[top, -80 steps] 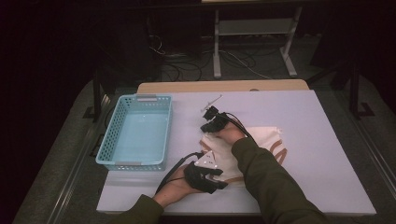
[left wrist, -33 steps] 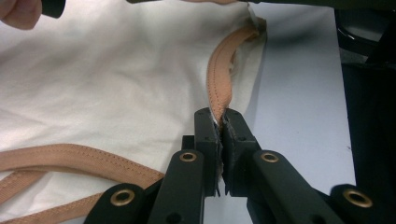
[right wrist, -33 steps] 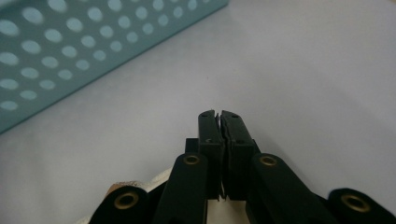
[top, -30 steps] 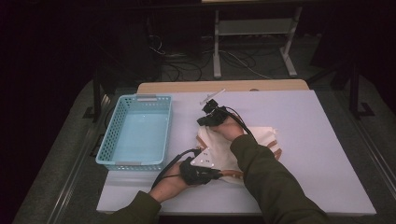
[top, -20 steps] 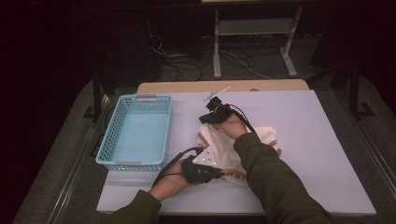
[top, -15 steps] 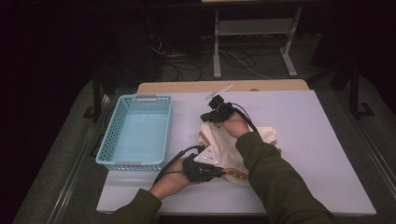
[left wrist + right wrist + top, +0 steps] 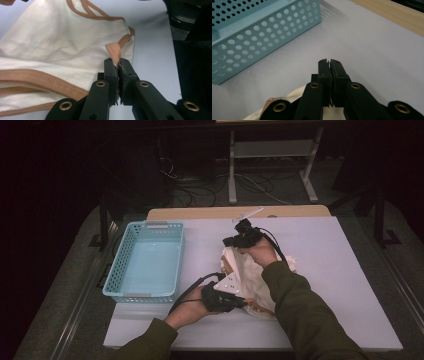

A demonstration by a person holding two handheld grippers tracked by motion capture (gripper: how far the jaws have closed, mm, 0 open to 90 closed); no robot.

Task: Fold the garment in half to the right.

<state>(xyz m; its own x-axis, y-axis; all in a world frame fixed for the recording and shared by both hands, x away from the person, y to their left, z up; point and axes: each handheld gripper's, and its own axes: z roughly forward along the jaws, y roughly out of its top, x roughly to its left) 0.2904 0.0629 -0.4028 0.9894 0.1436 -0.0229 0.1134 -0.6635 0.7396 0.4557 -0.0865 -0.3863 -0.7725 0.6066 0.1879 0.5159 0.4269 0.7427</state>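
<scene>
A cream cloth point(image 7: 255, 272) with brown trim lies bunched on the white table point(image 7: 345, 270), a little to the right of a light blue basket point(image 7: 146, 261) full of round holes. The person reaches in with both arms in dark green sleeves. The left gripper point(image 7: 243, 303) sits at the near edge of the cloth, low on the table. In the left gripper view, its two black jaws are squeezed tight on a fold of the brown trim point(image 7: 114, 50), so the left gripper point(image 7: 118, 63) has a firm pinch on the cloth point(image 7: 50, 45). The right gripper point(image 7: 227, 241) is at the far end of the cloth, and the cloth hangs up toward it from the table. In the right gripper view, the right gripper point(image 7: 329, 62) has its jaws pressed together, and a thin bit of cream cloth point(image 7: 294, 96) peeks out below them and runs under them, so it looks to be pinching the cloth too. Past those jaws is bare table point(image 7: 372, 50), with the basket point(image 7: 262, 37) off to the side.
</scene>
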